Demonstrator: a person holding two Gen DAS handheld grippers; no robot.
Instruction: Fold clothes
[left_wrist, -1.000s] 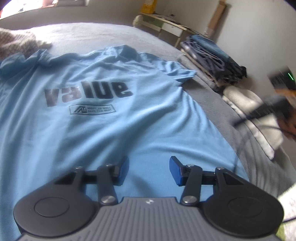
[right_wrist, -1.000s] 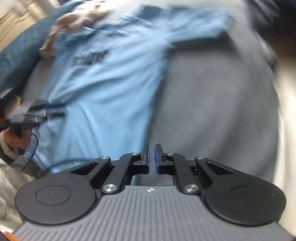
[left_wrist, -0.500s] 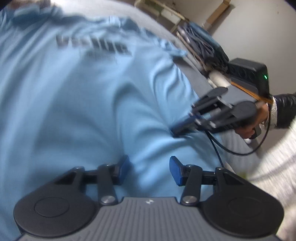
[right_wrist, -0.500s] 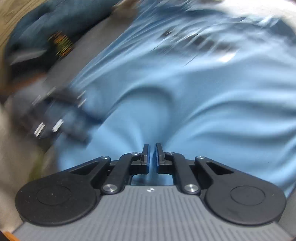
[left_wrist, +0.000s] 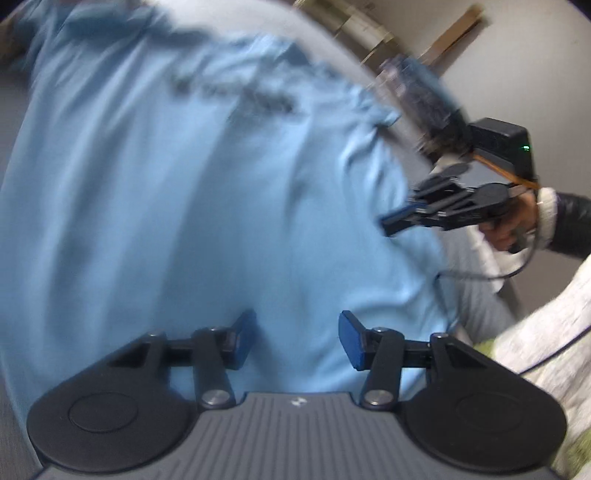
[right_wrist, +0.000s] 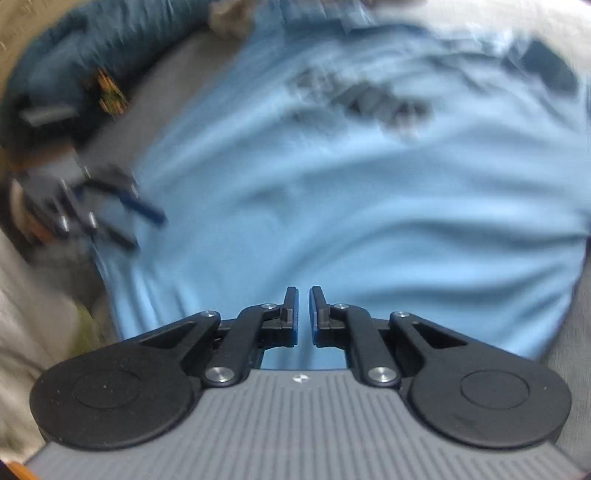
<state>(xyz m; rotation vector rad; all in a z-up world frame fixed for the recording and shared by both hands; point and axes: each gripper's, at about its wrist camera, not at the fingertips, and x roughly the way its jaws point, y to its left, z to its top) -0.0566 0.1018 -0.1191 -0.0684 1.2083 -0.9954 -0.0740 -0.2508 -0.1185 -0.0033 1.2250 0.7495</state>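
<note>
Your left gripper has fingers apart w/ nothing between; right gripper is pinched together, also empty. Both hover over the hem end of the light blue T-shirt, which fills centre frame; its long axis runs away to the blurred print at top. Fabric: soft thin knit, low wrinkles, on grey bedcover. Neither looks clearly nearer the hem.

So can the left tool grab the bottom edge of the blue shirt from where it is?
Probably yes. The left tool is open over the light blue cotton T-shirt, with nothing between them. The shirt's bottom edge isn't visible here, and the right tool stays off to the side.
</note>
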